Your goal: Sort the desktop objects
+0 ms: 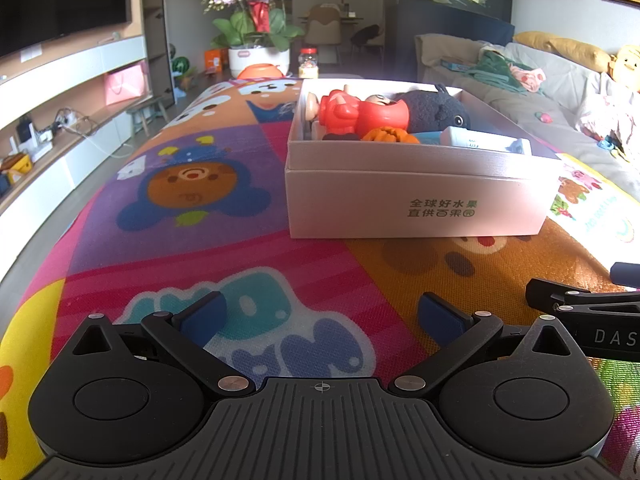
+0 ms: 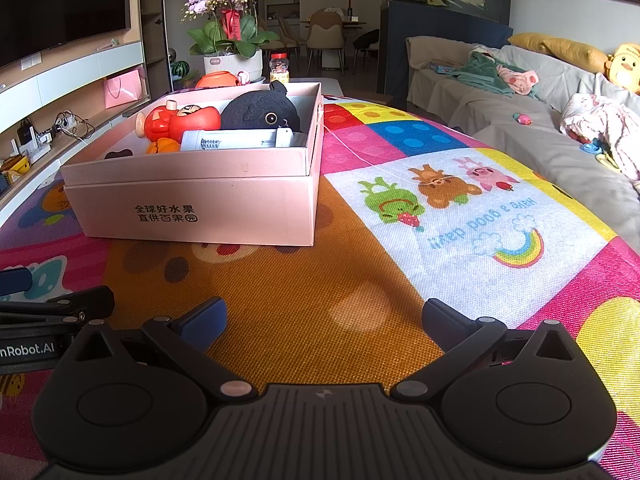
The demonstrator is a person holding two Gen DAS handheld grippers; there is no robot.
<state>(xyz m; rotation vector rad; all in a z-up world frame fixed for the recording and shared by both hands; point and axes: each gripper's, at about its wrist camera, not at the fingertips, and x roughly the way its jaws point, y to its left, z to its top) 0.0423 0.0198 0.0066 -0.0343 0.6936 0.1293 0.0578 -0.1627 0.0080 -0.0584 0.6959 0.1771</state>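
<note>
Left gripper: jaws spread wide, nothing between the blue pads; only the patterned mat lies under the gap. Right gripper: jaws likewise spread and empty, held low over an orange patch of the same mat. The two tools sit side by side, each one's arm visible at the edge of the other's view.

Ahead of both sets of jaws stands the open cardboard box, printed side toward the cameras, its long axis running roughly across the line of reach. From the left jaws it lies ahead and to the right; from the right jaws, ahead and to the left. Neither tool appears clearly nearer.

Contents, seen over the near wall: a red toy figure lying on its side toward the left end, a black plush toy toward the right rear, a white tube-shaped item lying lengthwise along the near wall, and an orange item, partly hidden.

No loose object remains on the visible mat. Judgement: sorting appears complete or nearly so; areas outside the views cannot be assessed.
</note>
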